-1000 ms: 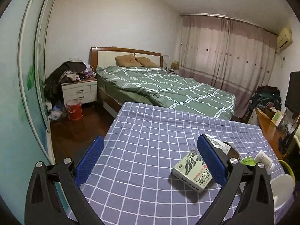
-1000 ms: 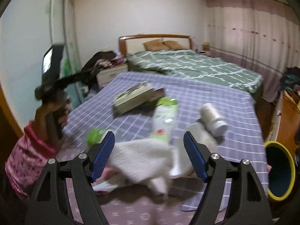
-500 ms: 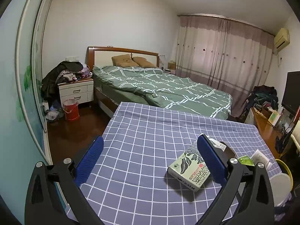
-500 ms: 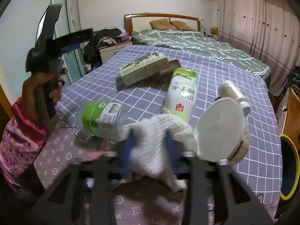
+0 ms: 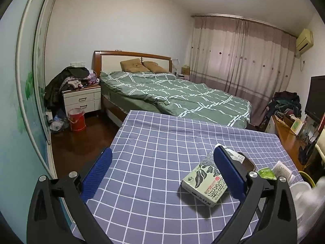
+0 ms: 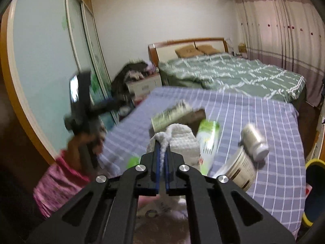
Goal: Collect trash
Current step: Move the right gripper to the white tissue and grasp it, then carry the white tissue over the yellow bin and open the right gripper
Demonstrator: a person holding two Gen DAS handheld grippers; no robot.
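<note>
My right gripper (image 6: 161, 152) is shut on a crumpled white tissue (image 6: 178, 140) and holds it above the near edge of the checked table (image 6: 254, 109). Trash lies on the table: a green-and-white box (image 6: 172, 114), a green carton (image 6: 209, 142), a white bottle (image 6: 255, 141) and a white tub (image 6: 239, 168). My left gripper (image 5: 162, 167) is open and empty, held above the table's left side; the box (image 5: 205, 181) lies by its right finger. The left gripper also shows at left in the blurred right wrist view (image 6: 81, 105).
A yellow-rimmed dark bin (image 6: 314, 189) stands on the floor at the table's right end. A bed with a green quilt (image 5: 172, 93) lies behind the table. A nightstand (image 5: 82, 98) and a red bucket (image 5: 76, 120) stand at the back left.
My right gripper has closed on the white tissue and lifted it off the table. The left gripper has stayed open and drifted slightly.
</note>
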